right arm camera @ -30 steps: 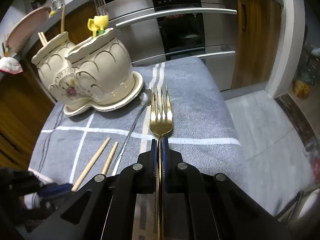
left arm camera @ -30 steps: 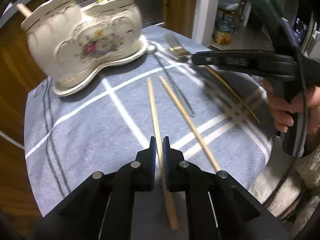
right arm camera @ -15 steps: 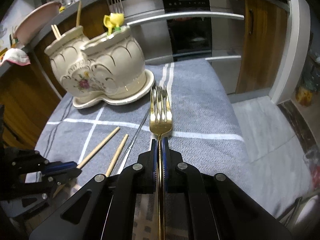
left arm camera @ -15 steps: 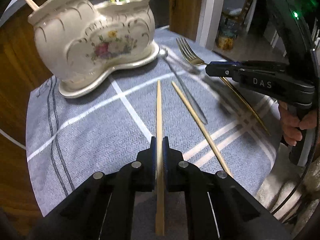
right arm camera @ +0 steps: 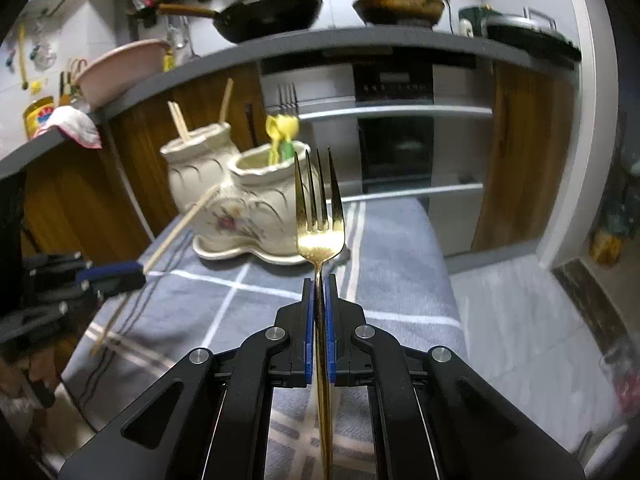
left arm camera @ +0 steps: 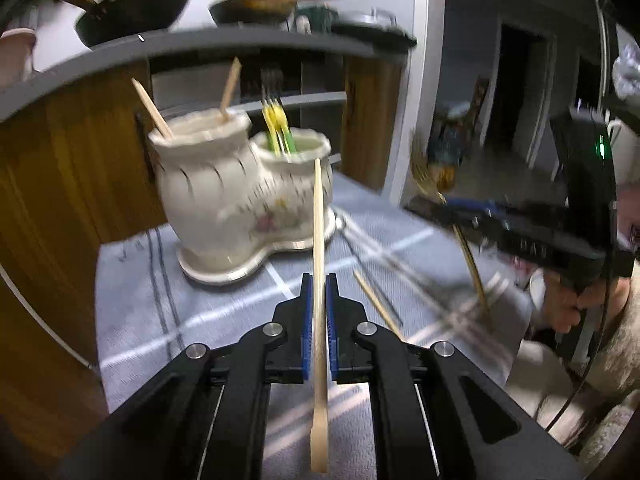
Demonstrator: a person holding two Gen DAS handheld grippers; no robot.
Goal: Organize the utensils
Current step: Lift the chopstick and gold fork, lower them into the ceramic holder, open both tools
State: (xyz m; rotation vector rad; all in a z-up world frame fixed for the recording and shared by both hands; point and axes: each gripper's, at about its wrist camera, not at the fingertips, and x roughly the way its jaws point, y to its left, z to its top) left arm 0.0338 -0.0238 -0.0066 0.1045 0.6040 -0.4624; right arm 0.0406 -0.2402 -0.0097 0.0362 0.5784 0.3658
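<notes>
A cream ceramic two-pot utensil holder point(left arm camera: 224, 208) point(right arm camera: 240, 204) stands at the back of the grey checked cloth point(left arm camera: 160, 308). Its left pot holds chopsticks, its right pot yellow-green utensils and a dark fork. My left gripper point(left arm camera: 319, 280) is shut on a wooden chopstick point(left arm camera: 318, 220), lifted and pointing at the holder. My right gripper point(right arm camera: 319, 284) is shut on a gold fork point(right arm camera: 319, 216), tines up, held above the cloth in front of the holder. A second chopstick point(left arm camera: 376, 304) and a silver spoon point(left arm camera: 372, 248) lie on the cloth.
The cloth covers a small table with wood cabinets point(right arm camera: 80, 208) to the left and an oven point(right arm camera: 396, 140) behind. A counter above carries pans point(right arm camera: 268, 12) and a pink bowl point(right arm camera: 120, 68). Floor drops away at the right point(right arm camera: 520, 312).
Both grippers have lifted off the cloth. The chopstick in the left and the fork in the right now point up toward the holder, closer to it.
</notes>
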